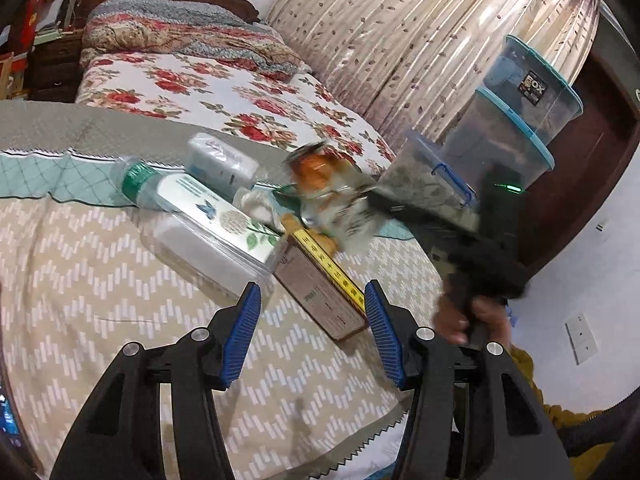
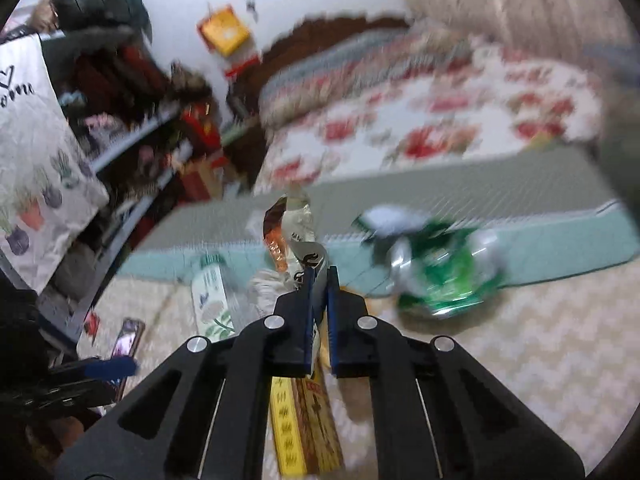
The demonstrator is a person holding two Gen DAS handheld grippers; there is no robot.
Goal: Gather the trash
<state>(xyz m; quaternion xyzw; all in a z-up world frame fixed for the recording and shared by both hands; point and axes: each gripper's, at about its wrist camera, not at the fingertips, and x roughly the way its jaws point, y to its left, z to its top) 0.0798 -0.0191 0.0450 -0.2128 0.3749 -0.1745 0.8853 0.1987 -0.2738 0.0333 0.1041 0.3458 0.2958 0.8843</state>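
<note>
Our left gripper [image 1: 312, 332] hangs spread and empty over the box [image 1: 320, 288]. Left of the box, the bottle [image 1: 192, 208] remains uncollected. Above it, our right gripper [image 2: 320, 280] pinches the wrapper [image 2: 292, 236]; collection has barely begun.

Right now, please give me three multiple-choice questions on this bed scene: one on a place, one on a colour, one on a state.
1. Where does the brown carton with the yellow edge lie?
A. on the bed cover
B. inside a storage box
C. on the floor

2. What colour is the cap of the clear bottle?
A. red
B. green
C. black

3. How is the right hand-held gripper?
A. wide open
B. shut on an orange and clear wrapper
C. shut on nothing

Answers:
1 A: it rests on the zigzag cover.
2 B: the cap is green.
3 B: the orange and clear wrapper sticks out between its pads.
</note>
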